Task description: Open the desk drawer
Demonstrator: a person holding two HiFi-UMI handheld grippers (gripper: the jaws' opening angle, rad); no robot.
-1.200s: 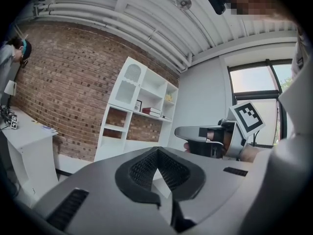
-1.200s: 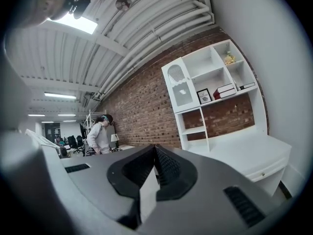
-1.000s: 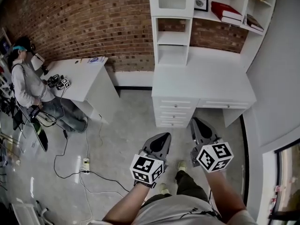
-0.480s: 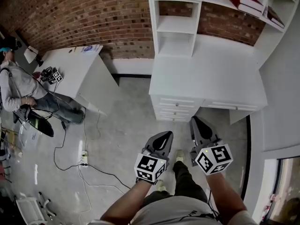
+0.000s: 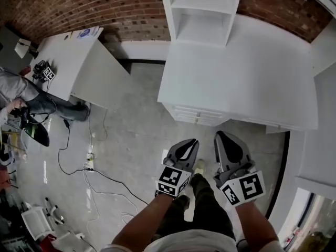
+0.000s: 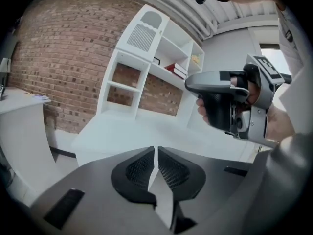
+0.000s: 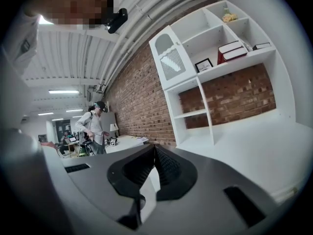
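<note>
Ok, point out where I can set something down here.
The desktop is bare from the shelf unit to its front edge above the drawers. The side table is mostly free; gear crowds its left end, a paper its wall-side corner.

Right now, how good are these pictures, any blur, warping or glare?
Head view: evenly lit, fairly sharp, the desk edges bow from the wide lens. Left gripper view: round dark corners, the window washed out white, the left claw slightly soft up close. Right gripper view: same bulging, ceiling lights bright, shelves curved.
</note>
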